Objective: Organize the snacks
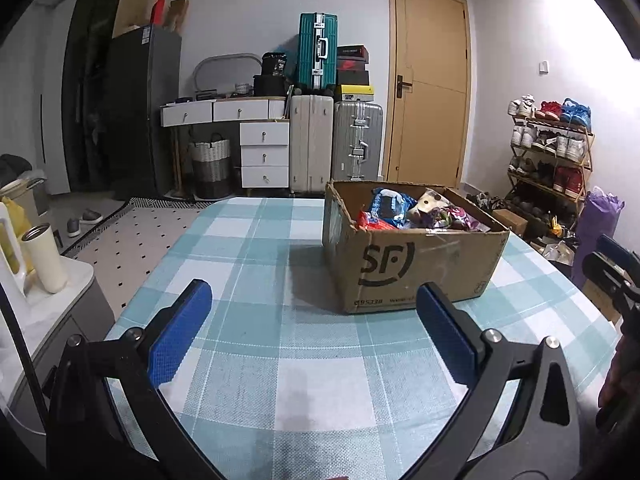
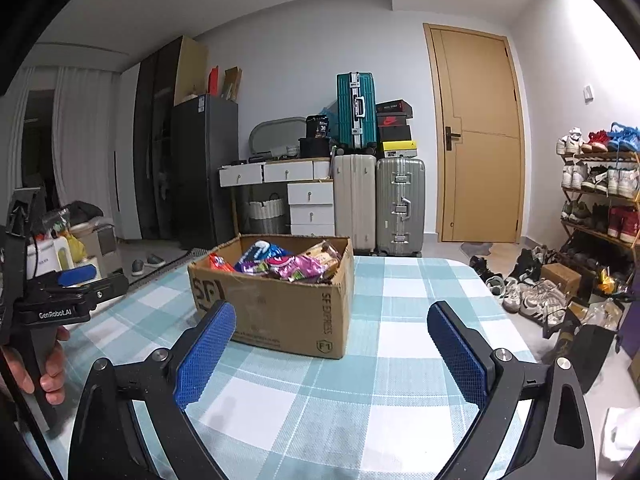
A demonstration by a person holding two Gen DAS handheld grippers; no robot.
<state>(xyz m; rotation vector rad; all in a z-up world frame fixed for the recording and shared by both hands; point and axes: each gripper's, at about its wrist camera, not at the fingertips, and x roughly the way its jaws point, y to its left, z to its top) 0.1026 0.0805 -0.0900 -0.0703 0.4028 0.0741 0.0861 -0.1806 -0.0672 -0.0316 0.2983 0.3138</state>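
A brown cardboard box [image 1: 416, 268] marked SF stands on the table with the teal-and-white checked cloth [image 1: 256, 248]. It holds several snack packets [image 1: 412, 210], blue, red and purple. It also shows in the right wrist view [image 2: 280, 312] with the packets [image 2: 280, 262] inside. My left gripper [image 1: 316, 300] is open and empty, above the cloth in front of the box. My right gripper [image 2: 332, 320] is open and empty, near the box's front right corner. The left gripper shows at the left edge of the right wrist view [image 2: 76, 280].
A white cup [image 1: 44, 258] stands on a low cabinet left of the table. Suitcases [image 1: 336, 144], a white drawer unit [image 1: 264, 152] and a door [image 1: 428, 84] are behind. A shoe rack [image 2: 600, 200] and loose shoes [image 2: 528, 292] are on the right.
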